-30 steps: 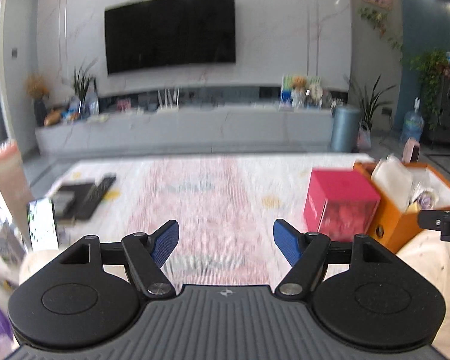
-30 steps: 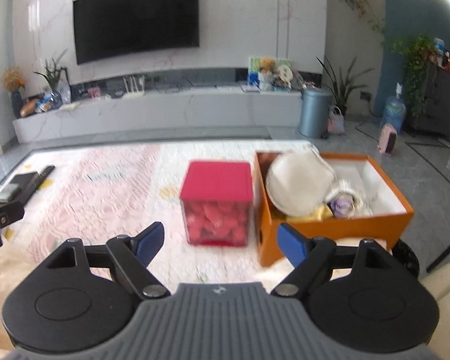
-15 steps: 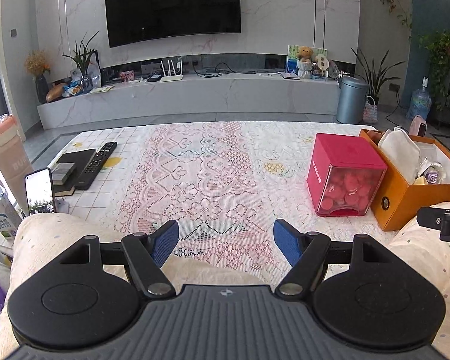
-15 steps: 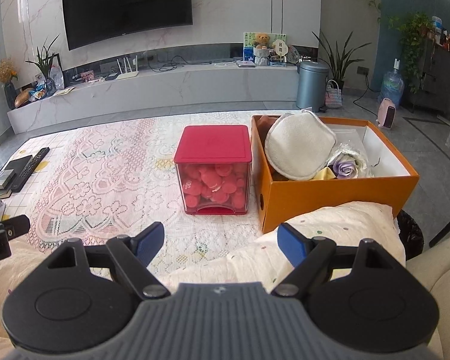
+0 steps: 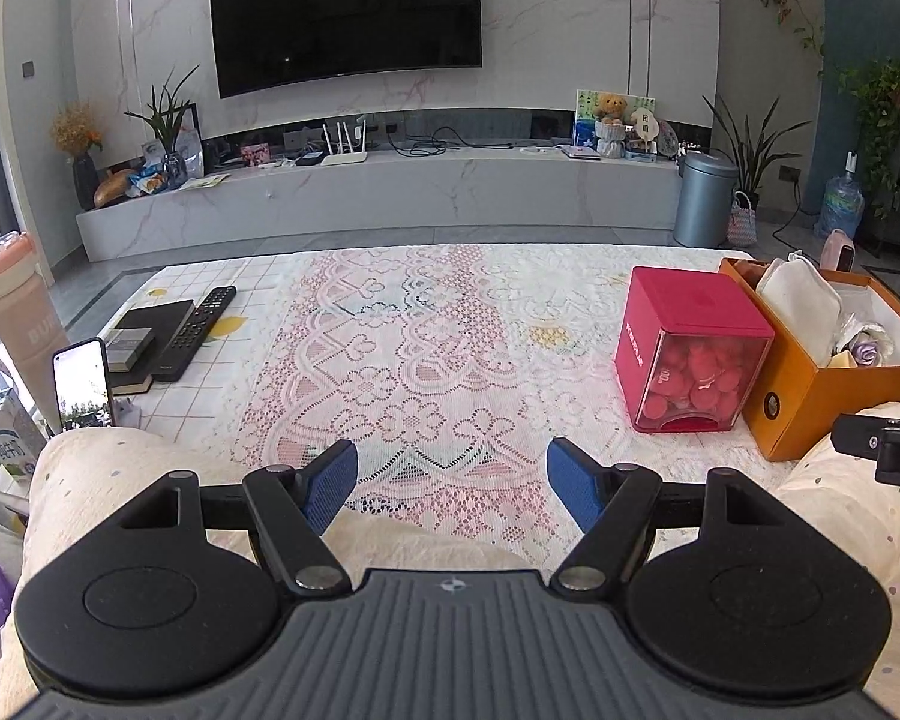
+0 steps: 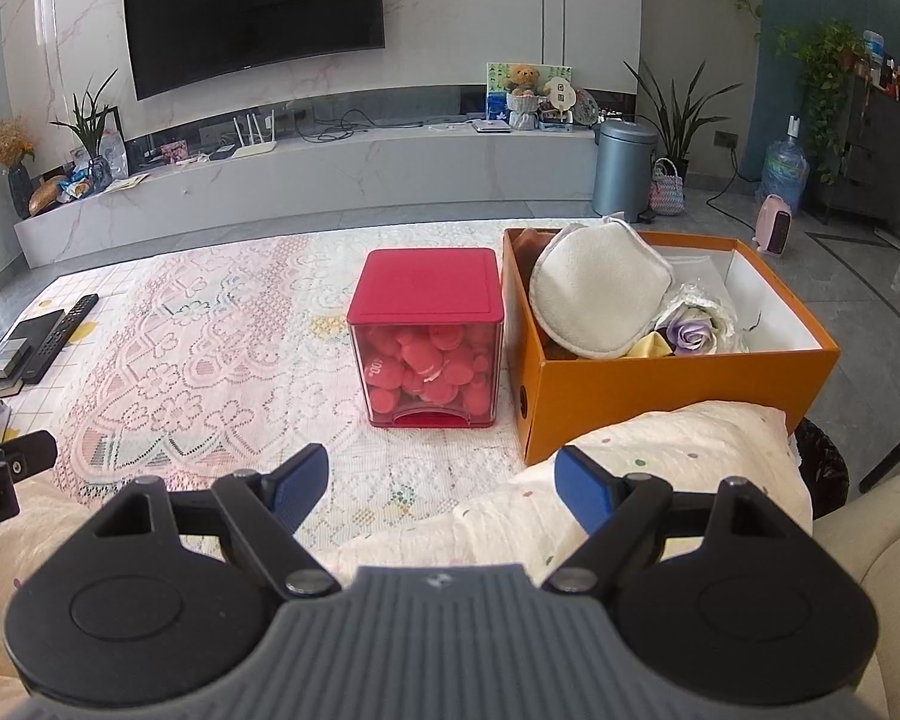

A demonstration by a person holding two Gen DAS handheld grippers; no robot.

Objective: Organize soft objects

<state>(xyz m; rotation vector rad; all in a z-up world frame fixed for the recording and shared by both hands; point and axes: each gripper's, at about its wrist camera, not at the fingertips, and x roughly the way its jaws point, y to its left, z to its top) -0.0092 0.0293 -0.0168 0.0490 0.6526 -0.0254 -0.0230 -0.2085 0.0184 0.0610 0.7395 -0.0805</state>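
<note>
An orange box [image 6: 660,384] stands at the table's right and holds a round white cushion [image 6: 600,291], a purple fabric flower [image 6: 690,333] and other soft items. It also shows in the left wrist view [image 5: 810,396]. Left of it stands a clear cube with a red lid [image 6: 429,336], full of red soft pieces; it shows in the left wrist view too [image 5: 690,354]. My left gripper [image 5: 450,480] is open and empty above the near table edge. My right gripper [image 6: 441,483] is open and empty in front of the cube and box.
A lace cloth [image 5: 420,348] covers the table. At its left lie a remote [image 5: 198,324], dark books [image 5: 144,330], a phone [image 5: 84,384], a pink bottle [image 5: 24,312]. Cream dotted fabric [image 6: 660,468] lies under both grippers. A TV wall and cabinet stand behind.
Both views have tilted slightly downward and steadied from blur; the cream fabric has come into view beneath the grippers. Both grippers stay open.
</note>
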